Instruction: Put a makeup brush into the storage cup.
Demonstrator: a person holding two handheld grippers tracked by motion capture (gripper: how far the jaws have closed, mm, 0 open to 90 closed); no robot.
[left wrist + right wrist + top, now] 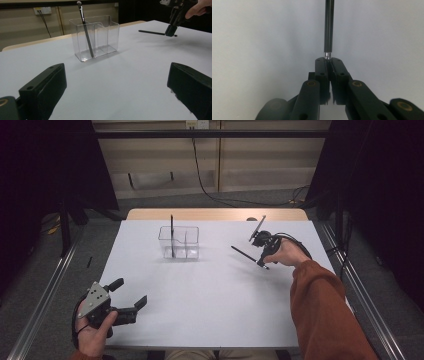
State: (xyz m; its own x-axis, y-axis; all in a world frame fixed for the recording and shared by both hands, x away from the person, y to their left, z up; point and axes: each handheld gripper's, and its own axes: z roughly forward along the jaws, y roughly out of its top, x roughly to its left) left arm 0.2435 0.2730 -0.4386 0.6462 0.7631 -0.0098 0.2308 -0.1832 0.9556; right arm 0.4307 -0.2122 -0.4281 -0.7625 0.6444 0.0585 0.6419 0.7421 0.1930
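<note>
Nearest, left gripper [131, 302] idle, fingers apart over the white surface [210, 290]. Farther right, right gripper [262, 264] clamped on a black brush [244, 253], picked up low. Next, probably: lifting and tipping upright into the clear organizer [179, 242] beyond.

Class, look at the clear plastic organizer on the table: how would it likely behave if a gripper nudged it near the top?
The clear organizer looks thin-walled and nearly empty, so it is probably light and would slide or tip. The tall brush leaning inside may shift and rattle. Its smooth walls probably offer little grip.
</note>
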